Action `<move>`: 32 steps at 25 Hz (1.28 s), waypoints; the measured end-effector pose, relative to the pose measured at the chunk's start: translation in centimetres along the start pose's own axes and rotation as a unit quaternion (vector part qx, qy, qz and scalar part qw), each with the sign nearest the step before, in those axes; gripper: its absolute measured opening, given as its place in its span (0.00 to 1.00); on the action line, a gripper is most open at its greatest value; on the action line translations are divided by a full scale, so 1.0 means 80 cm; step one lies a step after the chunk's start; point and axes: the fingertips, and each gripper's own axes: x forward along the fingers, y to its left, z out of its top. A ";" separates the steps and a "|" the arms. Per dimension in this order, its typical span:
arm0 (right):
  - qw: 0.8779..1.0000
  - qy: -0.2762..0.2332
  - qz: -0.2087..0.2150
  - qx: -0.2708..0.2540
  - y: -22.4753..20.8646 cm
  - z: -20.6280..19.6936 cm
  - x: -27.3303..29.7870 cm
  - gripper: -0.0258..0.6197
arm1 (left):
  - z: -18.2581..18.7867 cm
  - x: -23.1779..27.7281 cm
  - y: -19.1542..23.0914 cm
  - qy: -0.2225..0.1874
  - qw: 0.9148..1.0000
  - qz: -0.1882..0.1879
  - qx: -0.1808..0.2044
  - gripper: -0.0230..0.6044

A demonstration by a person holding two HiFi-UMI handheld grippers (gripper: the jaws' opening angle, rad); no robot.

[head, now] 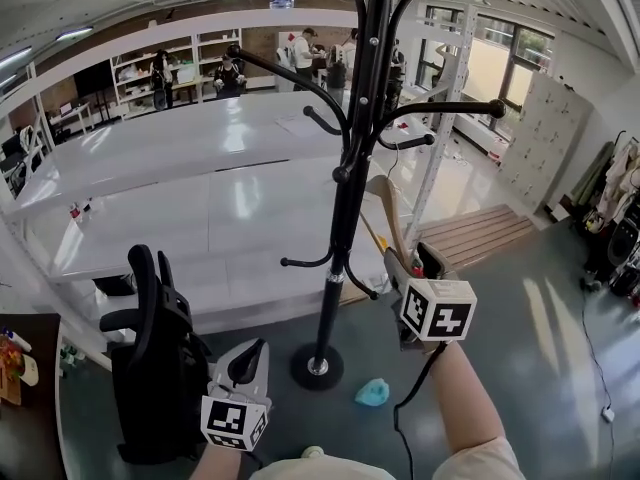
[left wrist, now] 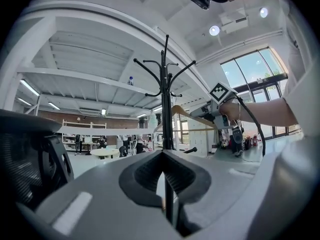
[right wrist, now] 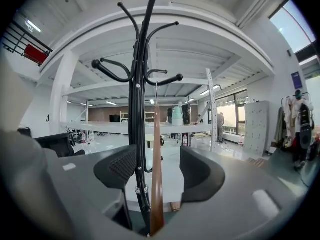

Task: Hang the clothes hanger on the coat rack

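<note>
Right gripper [right wrist: 157,159] jaws spread wide and gripping nothing, the hanger [right wrist: 156,129] dangling from a rack [right wrist: 139,109] hook between them, open air toward the right pad, pole crowding its left, left gripper [left wrist: 163,169] clenched empty.

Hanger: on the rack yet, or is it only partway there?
Done, it appears: in the right gripper view the hanger hangs by its wire hook from an arm of the coat rack. In hand: the right gripper has its jaws apart, with the wood between them but neither pad pressing on it. Left to do: draw that gripper clear. The left gripper is shut and empty.
</note>
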 end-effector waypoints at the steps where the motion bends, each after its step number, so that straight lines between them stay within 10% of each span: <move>1: 1.000 -0.008 -0.001 0.001 0.000 0.004 -0.012 0.48 | 0.002 -0.002 -0.004 -0.002 1.000 -0.002 0.000 0.04; 16: 0.997 -0.073 -0.035 -0.017 -0.002 -0.063 -0.209 0.08 | 0.038 -0.063 -0.108 -0.031 0.999 -0.025 0.009 0.04; 32: 1.000 0.009 0.012 -0.006 0.013 -0.237 -0.375 0.08 | 0.029 -0.163 -0.241 -0.017 1.000 -0.014 -0.001 0.04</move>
